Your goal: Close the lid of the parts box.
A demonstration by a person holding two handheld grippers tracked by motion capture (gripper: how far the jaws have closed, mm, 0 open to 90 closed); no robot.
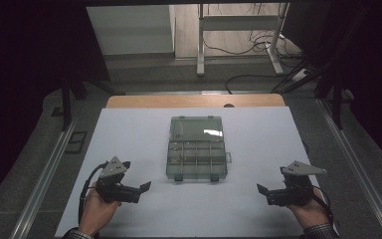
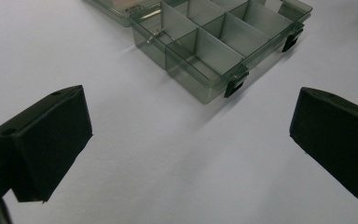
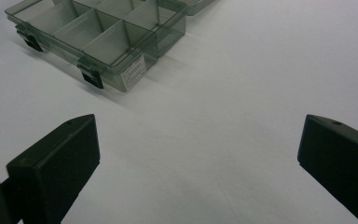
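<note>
While both claws sit wide open and hold nothing, the compartment box lies in the middle of the white tabletop, its lid folded flat on the far side and its divided tray toward the person. The left claw rests on the near left of the box, the right claw on the near right, each well apart from it and pointing inward toward it.

From the left gripper view the box shows two dark latches on its near wall and a thin metal piece in one compartment; I cannot tell what that piece is. The right gripper view shows the same box with a white label on its side wall.

Judging from this layout, the likely work is on the box itself, closing the lid or reaching into a cell. The main risk is that the box is light, clear plastic on a smooth sheet: a push from one claw alone would probably slide or spin it instead of moving the lid. Swinging the lid without the other claw steadying the tray could lift the near edge and spill what lies inside. The thin dividers leave little room, so a wide claw coming down off-centre may catch a wall and drag the whole box.
</note>
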